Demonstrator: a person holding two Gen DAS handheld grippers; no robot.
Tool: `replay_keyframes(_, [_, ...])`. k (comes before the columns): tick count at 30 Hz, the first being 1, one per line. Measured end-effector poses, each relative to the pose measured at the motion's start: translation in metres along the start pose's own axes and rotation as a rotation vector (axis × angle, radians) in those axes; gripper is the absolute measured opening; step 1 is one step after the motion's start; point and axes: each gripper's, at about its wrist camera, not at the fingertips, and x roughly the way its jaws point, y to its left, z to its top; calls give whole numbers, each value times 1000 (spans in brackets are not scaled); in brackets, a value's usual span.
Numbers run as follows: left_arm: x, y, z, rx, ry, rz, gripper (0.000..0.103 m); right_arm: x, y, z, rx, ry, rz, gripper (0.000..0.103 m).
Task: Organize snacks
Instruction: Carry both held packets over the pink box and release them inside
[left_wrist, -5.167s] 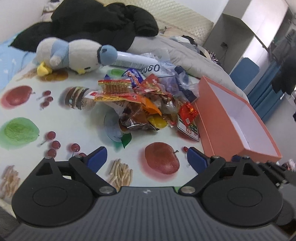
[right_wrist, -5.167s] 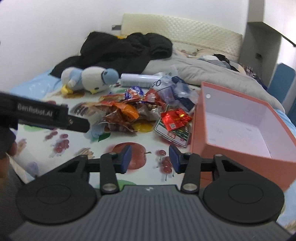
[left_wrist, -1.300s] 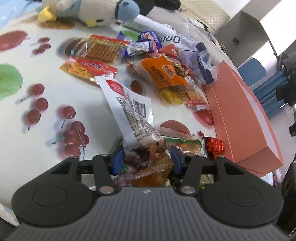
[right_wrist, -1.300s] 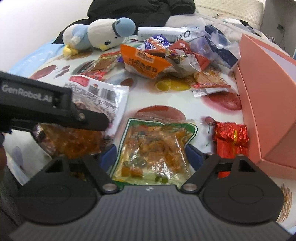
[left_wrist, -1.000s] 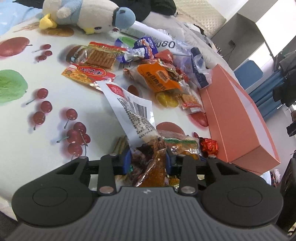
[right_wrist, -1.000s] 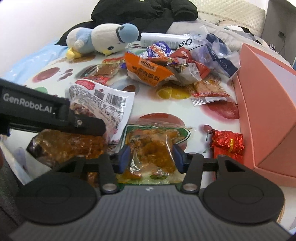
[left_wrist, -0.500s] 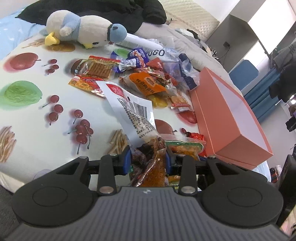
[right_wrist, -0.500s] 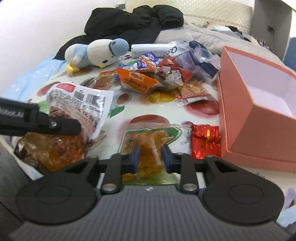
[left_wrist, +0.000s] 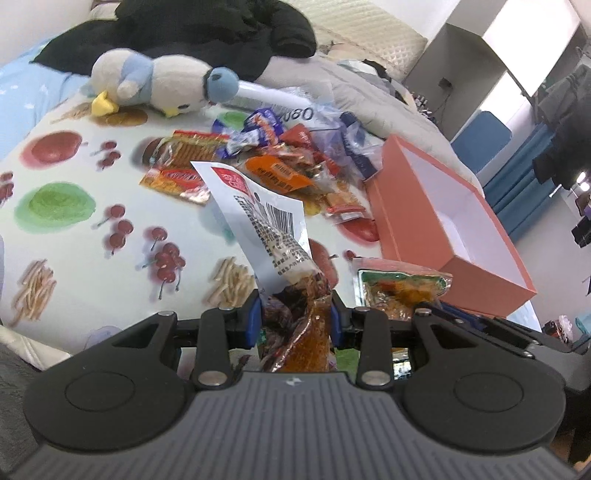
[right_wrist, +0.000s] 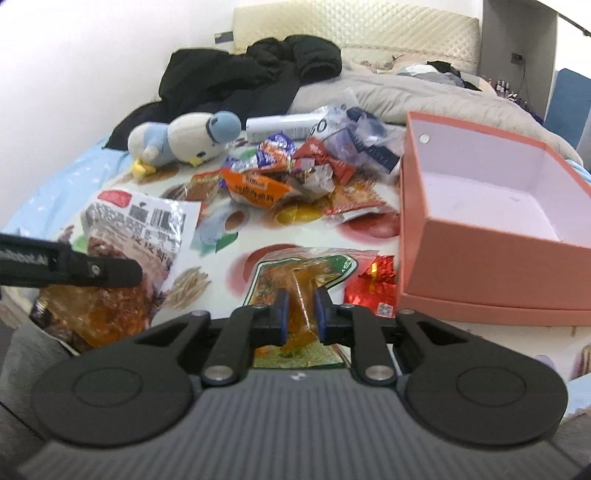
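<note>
Holding a snack in each tool, I face the open pink box, which lies ahead and to the right of both, its long side running away from me. My right gripper is nearer it; its jaws are closing on the green-edged snack pouch. My left gripper, beside it on the left, clamps the barcoded meat-snack packet. Both point downward at a slant.
</note>
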Motion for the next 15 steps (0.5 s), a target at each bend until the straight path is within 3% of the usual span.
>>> replay_keyframes(15, [-19, -66, -1, 81, -14, -83, 40, -65, -30, 14, 68, -92, -26, 17])
